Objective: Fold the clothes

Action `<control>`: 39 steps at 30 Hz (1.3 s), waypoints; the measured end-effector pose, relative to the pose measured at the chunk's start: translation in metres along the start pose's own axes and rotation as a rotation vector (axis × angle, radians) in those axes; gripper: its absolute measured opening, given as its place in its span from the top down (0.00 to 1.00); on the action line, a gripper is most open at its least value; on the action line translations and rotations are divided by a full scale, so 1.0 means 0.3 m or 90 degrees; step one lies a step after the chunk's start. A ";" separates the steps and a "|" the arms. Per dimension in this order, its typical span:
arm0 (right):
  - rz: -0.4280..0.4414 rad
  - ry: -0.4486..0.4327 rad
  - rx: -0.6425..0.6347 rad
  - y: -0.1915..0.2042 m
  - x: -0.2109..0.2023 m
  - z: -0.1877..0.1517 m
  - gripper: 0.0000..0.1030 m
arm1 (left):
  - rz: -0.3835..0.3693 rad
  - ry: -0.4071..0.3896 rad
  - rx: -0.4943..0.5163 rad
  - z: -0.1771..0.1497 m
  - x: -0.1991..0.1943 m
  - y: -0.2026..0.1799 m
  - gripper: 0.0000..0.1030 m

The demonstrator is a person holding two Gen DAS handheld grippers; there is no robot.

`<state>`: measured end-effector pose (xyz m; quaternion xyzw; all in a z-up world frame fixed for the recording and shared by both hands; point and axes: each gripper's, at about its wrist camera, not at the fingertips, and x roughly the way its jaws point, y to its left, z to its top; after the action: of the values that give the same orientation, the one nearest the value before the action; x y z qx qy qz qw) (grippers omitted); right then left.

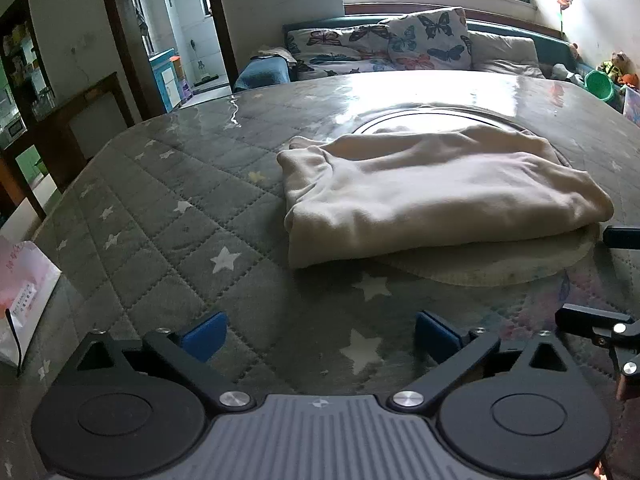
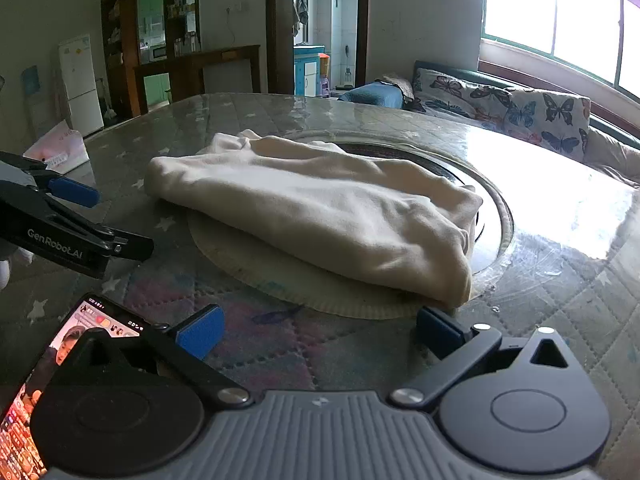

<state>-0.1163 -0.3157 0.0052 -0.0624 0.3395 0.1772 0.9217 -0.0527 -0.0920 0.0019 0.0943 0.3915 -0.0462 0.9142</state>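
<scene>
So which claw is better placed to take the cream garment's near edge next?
Probably the right claw: it is open, with one pad almost at the cream garment's near corner. The left claw, also open, sits farther back over bare table.

You have one folded cream garment [image 1: 436, 196] ahead of your two wide-spread grippers, left gripper [image 1: 322, 334] and right gripper [image 2: 320, 332], one round mat [image 2: 280, 280] beneath it, one phone [image 2: 60, 360] beside your right gripper, and two butterfly cushions [image 1: 428, 38].
</scene>
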 end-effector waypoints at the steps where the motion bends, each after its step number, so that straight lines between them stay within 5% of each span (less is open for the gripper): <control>1: 0.000 0.000 0.000 0.000 0.000 0.000 0.00 | -0.001 0.001 -0.002 0.000 0.001 0.002 0.00; 14: 0.000 0.001 -0.002 -0.003 -0.003 -0.001 0.00 | -0.041 0.018 -0.061 -0.006 0.023 0.043 0.00; 39: 0.002 0.001 0.001 -0.006 0.002 -0.003 0.00 | -0.042 0.012 -0.074 -0.016 0.027 0.044 0.00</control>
<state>-0.1157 -0.3176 0.0042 -0.0618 0.3407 0.1782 0.9211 -0.0485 -0.0781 -0.0053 0.0288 0.4049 -0.0526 0.9124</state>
